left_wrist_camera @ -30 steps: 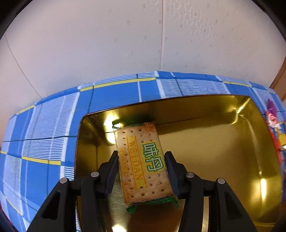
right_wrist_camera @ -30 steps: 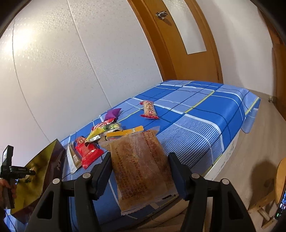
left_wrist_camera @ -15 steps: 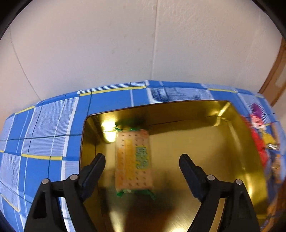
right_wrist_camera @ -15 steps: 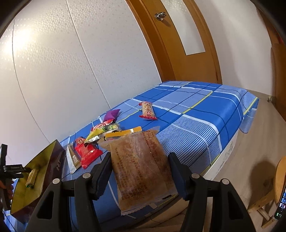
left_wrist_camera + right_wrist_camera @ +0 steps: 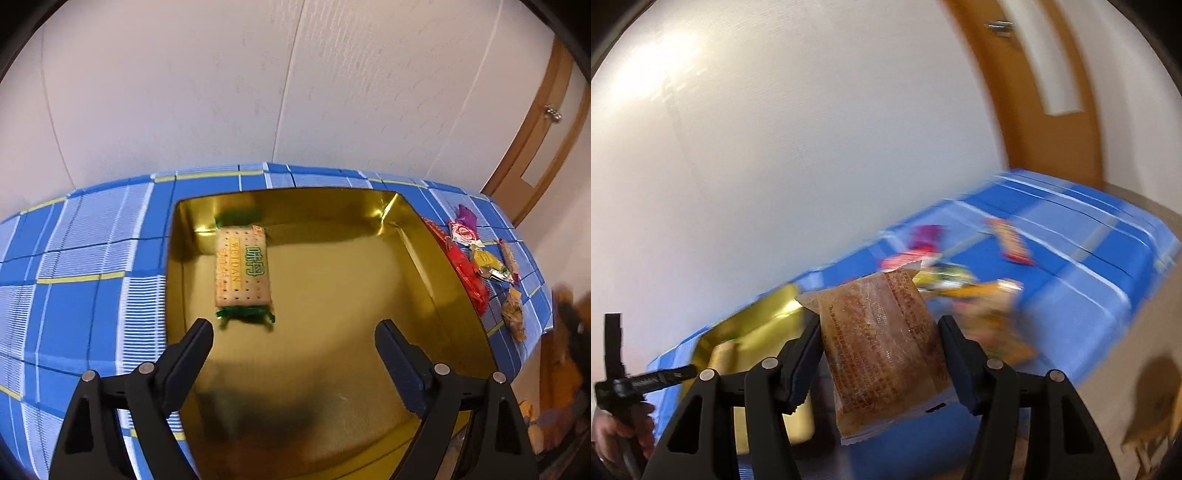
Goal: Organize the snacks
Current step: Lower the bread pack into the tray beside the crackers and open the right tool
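Note:
A gold tin box (image 5: 413,236) lies open on the blue checked bed. A cracker pack with green ends (image 5: 242,271) lies flat in its far left part. My left gripper (image 5: 293,339) is open and empty, above the box's near side. My right gripper (image 5: 879,339) is shut on a clear-wrapped brown pastry pack (image 5: 882,347) and holds it in the air to the right of the tin box (image 5: 750,325). The right wrist view is blurred by motion.
Several loose snack packs lie on the bed right of the box: a red pack (image 5: 467,275), a yellow candy (image 5: 487,260), a purple wrapper (image 5: 466,214). A red-orange bar (image 5: 1012,242) lies farther along. A white wall stands behind; a wooden door (image 5: 1045,85) is at the right.
My left gripper opened and let go of the cracker pack, which now lies in the box, then pulled back. My right gripper swung left toward the box with the pastry pack.

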